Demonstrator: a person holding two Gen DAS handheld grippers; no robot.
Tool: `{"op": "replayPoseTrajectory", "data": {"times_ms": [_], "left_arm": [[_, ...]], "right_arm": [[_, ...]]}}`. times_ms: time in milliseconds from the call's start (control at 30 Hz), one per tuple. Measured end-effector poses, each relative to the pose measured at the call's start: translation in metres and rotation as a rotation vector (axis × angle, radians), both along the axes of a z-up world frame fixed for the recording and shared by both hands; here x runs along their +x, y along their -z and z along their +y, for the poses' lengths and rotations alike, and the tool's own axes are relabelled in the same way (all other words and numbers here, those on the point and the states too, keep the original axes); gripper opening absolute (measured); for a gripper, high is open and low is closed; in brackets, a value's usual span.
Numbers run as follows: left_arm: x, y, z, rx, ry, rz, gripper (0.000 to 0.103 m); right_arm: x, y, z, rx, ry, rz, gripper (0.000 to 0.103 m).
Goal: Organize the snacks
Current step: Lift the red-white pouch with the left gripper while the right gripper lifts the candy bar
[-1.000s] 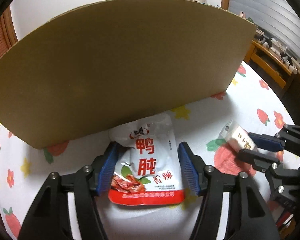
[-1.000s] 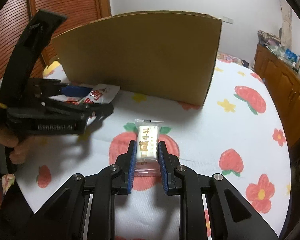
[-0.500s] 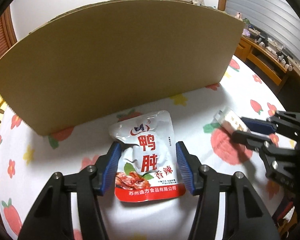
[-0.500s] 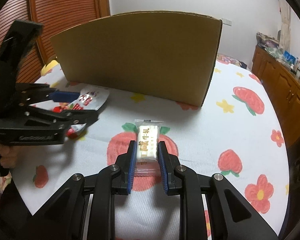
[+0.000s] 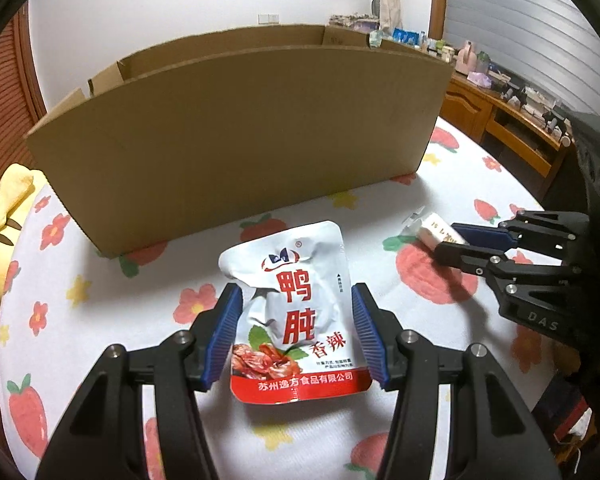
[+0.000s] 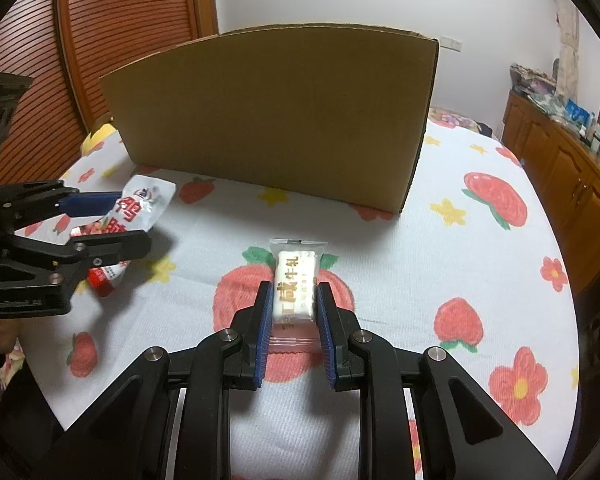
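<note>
A: Left gripper (image 5: pixel 296 332) state?
B: Blue pads flank the white-and-red snack pouch (image 5: pixel 296 320) on both sides, closed onto its edges; the pouch looks raised off the flowered tablecloth (image 5: pixel 100 288), tilted.
A: Right gripper (image 6: pixel 294 312)?
B: Jaws narrow, pressed against both sides of the small white candy bar (image 6: pixel 295 290) in clear wrap. Cannot tell whether it is lifted or resting on the cloth.
A: Positions?
B: Pouch toward the table's left side, bar nearer the middle, well apart. Open cardboard box (image 5: pixel 236 136) stands behind both, toward the far edge.
</note>
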State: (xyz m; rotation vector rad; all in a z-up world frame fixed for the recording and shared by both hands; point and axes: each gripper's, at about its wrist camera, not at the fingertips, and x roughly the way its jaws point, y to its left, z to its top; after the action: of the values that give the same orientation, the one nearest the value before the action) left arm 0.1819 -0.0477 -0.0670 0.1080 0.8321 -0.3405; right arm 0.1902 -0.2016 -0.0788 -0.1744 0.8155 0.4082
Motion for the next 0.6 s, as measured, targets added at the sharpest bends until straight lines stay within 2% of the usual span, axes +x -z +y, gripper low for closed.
{"op": "replayPoseTrajectory", "data": {"times_ms": [233, 600], "left_arm": [[-0.012, -0.013, 0.011, -0.043, 0.004, -0.025, 0.055], [-0.028, -0.054, 0.019, -0.070, 0.003, -0.120, 0.055]], "right_arm": [[-0.005, -0.002, -0.003, 0.016, 0.018, -0.026, 0.020], [-0.011, -0.006, -0.007, 0.041, 0.036, -0.072, 0.020]]}}
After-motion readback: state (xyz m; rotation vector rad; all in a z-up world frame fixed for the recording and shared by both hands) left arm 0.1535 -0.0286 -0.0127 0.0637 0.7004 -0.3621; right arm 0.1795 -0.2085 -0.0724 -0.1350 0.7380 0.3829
